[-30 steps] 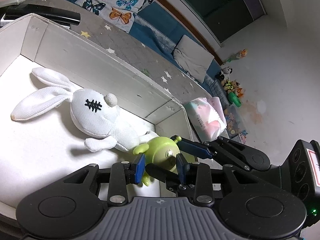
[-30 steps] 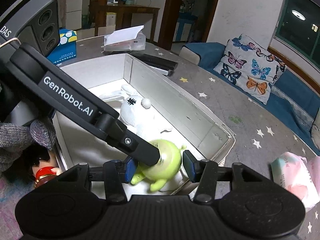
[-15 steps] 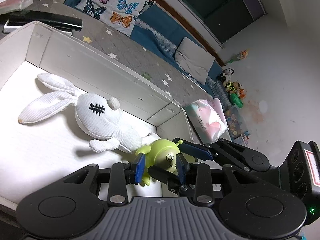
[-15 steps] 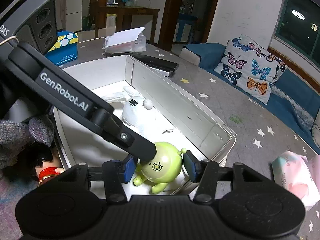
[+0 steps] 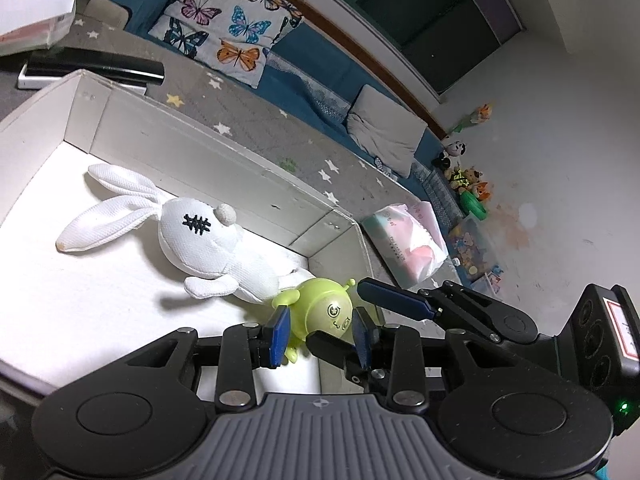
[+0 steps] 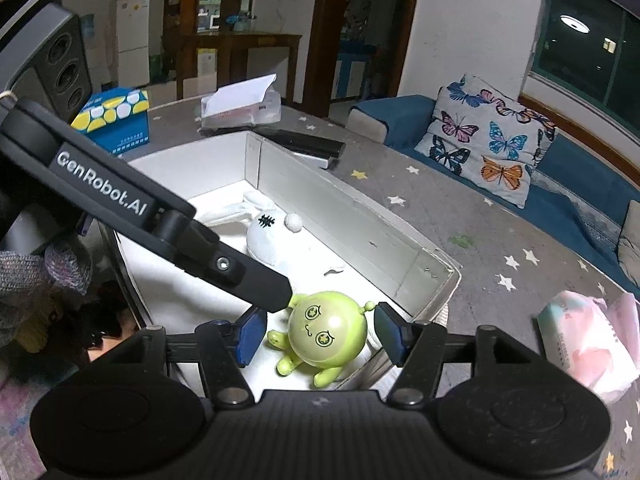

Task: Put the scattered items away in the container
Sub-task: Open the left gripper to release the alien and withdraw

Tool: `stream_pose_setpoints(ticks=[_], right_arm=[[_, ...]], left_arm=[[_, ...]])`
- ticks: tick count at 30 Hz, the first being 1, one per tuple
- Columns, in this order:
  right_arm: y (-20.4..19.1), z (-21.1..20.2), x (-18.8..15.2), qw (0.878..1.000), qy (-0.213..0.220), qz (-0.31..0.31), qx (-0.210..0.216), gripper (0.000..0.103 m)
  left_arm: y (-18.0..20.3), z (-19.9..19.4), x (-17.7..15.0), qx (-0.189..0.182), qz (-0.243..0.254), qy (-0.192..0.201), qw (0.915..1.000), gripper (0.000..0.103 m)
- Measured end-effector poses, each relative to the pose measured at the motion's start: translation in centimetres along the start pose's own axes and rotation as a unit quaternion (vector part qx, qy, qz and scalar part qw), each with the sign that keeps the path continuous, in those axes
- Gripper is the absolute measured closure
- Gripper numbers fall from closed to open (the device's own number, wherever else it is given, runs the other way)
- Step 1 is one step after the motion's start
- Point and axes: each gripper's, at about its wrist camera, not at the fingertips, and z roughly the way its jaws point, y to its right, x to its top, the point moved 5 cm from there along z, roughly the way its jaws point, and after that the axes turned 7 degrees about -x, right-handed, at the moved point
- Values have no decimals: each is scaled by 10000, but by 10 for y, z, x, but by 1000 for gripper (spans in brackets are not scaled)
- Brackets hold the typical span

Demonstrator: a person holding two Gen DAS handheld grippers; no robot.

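Box: a white box with low walls is set on the grey star cloth. Its top is open.
Bunny: a white bunny is laid on its side in the box, by the far wall. Its long ears are pointed at the far corner.
Green toy: a round green toy with a small face is laid on the box floor, in the near right corner. It is just beside the bunny's legs.
Right gripper: its jaws are being opened. The green toy is between the blue pads, with a gap seen on each side, so the toy is not pinched.
Left gripper: its jaws are spread too, at the near edge of the box. The green toy is seen just past the pads, and it cannot be told if it is touched.
Room in the box: most of the white floor is bare, on the near side of the bunny.
Edges: the right wall of the box is close to the toy.
Outside the box: a pink tissue pack is laid on the cloth to the right, well apart. A black bar is laid past the far end.
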Motion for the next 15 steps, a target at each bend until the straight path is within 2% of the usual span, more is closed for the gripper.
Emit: stream_pose_setpoints(ticks=[3,15], right_arm=[[1,-10,-2,9999,82,82,-45,36],[-2,-45,-17,9989,259,355,-168,34]], left_arm=[[5,-4,-3,-12,60,28,10000,67],[22,-26,-21,-82,201,141,9997,67]])
